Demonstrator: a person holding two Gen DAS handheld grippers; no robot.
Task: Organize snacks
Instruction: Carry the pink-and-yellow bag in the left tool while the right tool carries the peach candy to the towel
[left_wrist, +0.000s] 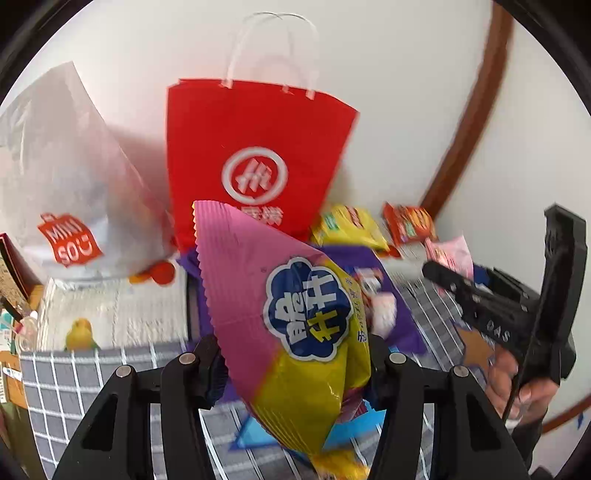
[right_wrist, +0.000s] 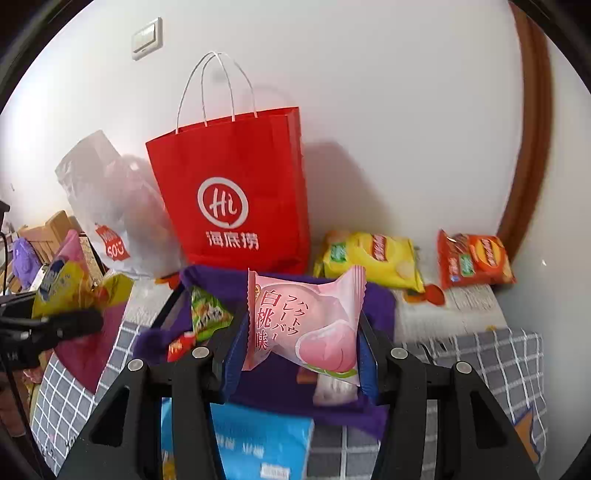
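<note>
Evidently mid-carry, the left gripper (left_wrist: 295, 363) jaws clamp a pink-and-yellow snack bag (left_wrist: 295, 332) and the right gripper (right_wrist: 299, 354) jaws a pink peach pastry packet (right_wrist: 306, 325), both above the purple bin (right_wrist: 376, 299); next, probably a drop into the red paper bag (right_wrist: 236, 192).

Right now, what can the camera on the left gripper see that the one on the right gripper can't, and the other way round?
Only the left wrist view shows a yellow-green toy bird at its left edge and the person's hand on the right gripper's handle. Only the right wrist view shows a wall switch, a green snack packet in the purple-lined box, and a blue pack below. Both show the red paper bag, the white Miniso bag, the pink-and-yellow chip bag in the left gripper and the pink peach snack in the right gripper.
</note>
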